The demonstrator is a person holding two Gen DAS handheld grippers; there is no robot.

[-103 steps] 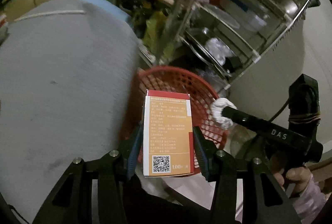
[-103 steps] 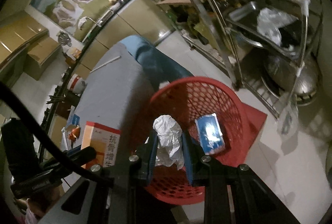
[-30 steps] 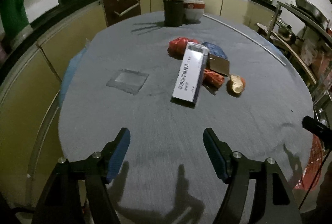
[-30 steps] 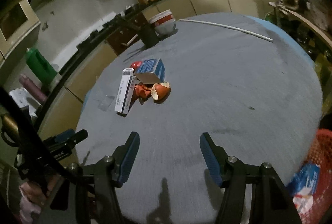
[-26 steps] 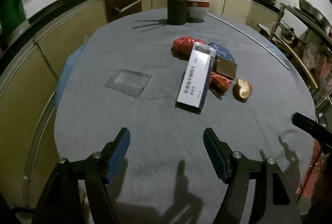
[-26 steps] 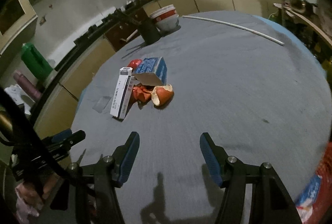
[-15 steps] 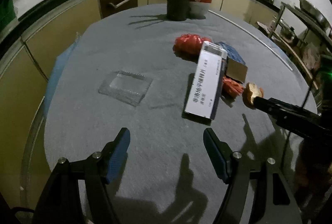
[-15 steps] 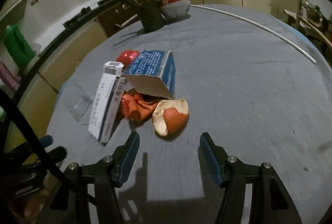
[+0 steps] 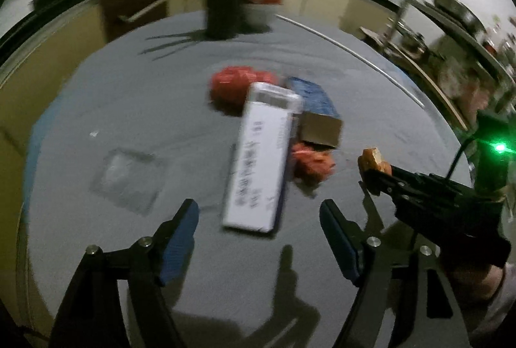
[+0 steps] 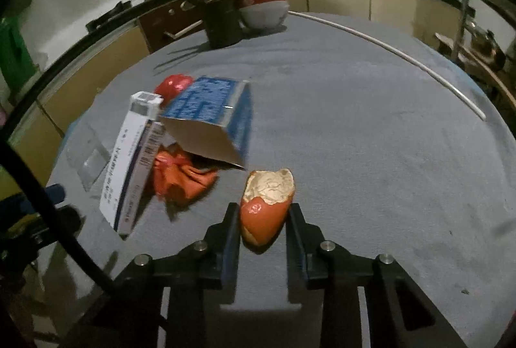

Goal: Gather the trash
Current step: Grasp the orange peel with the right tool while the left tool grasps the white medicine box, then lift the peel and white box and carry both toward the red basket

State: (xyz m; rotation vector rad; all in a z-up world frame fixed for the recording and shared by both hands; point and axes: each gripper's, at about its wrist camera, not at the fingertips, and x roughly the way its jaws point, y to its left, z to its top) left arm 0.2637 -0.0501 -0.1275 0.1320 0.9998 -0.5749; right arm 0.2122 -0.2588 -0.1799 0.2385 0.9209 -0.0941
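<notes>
An orange peel (image 10: 267,205) sits between the fingers of my right gripper (image 10: 262,219), which is closed on it just above the grey table (image 10: 371,138); it also shows in the left wrist view (image 9: 373,159). My left gripper (image 9: 258,238) is open and empty, just short of a long white box (image 9: 261,167). Beside the white box (image 10: 133,161) lie a blue carton (image 10: 213,119), crumpled orange wrapper (image 10: 180,177) and a red bag (image 9: 242,83).
A clear plastic piece (image 9: 127,178) lies left of the white box. A dark utensil holder (image 10: 222,22) and stacked bowls (image 10: 262,4) stand at the table's far edge. A thin white rod (image 10: 403,58) lies far right. Cabinets ring the table.
My right gripper moved in and closed on the orange peel. My left gripper moved closer to the white box, still open. Earlier, both dropped their loads at the red basket.
</notes>
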